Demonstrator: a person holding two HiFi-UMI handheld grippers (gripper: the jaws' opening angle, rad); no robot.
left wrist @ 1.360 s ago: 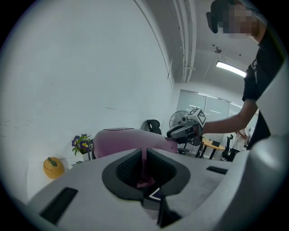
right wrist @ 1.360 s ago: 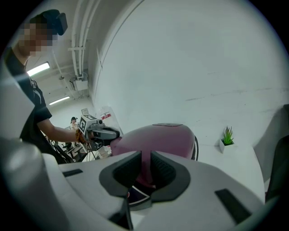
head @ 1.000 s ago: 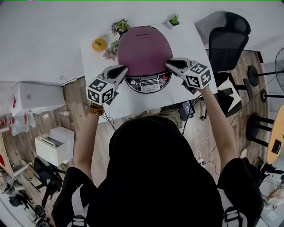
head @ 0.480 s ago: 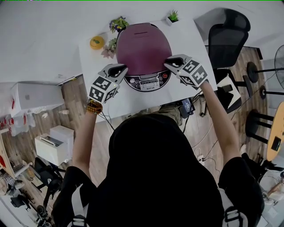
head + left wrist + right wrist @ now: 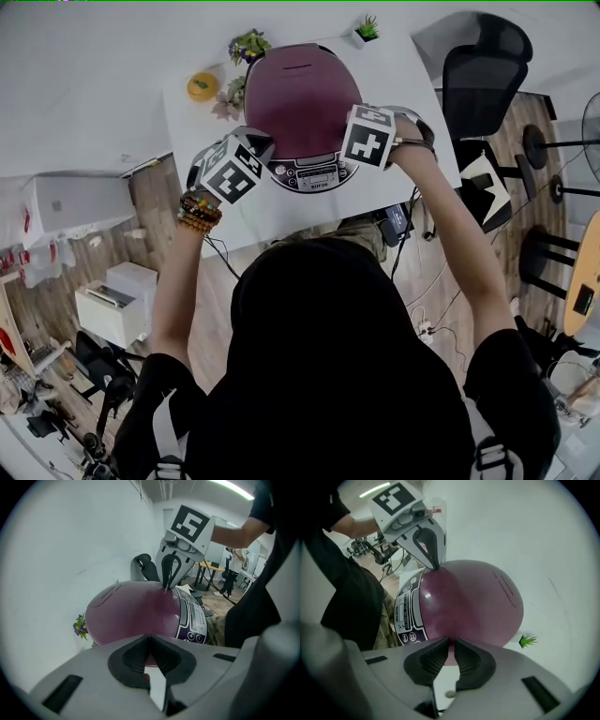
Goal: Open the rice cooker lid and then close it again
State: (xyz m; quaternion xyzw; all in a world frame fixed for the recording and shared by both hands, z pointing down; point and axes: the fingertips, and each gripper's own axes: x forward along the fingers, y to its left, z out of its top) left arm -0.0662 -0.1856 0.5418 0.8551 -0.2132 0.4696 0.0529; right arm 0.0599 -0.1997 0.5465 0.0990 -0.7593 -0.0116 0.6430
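Both grippers have rolled since a sec ago: marker cubes now face up and the noses tip steeply down, one each side of the rice cooker (image 5: 305, 98). Left gripper (image 5: 149, 637): jaws together, nothing btwn them, tips by the cooker's left flank. Right gripper (image 5: 451, 641): jaws closing, thin gap left, nothing in it; the purple lid (image 5: 473, 602) shows behind. Can't tell if either touches the cooker. Lid is down. Cooker sits mid-table (image 5: 408, 84), toward the far edge, control panel (image 5: 317, 175) facing the near edge. Head view: cubes hide both sets of jaws, and the person's head blocks the near edge. Gripper views: each gripper's body cuts off the cooker's base. Flowers (image 5: 247, 45) at the far-left corner, small green plant (image 5: 366, 36) at the far edge.
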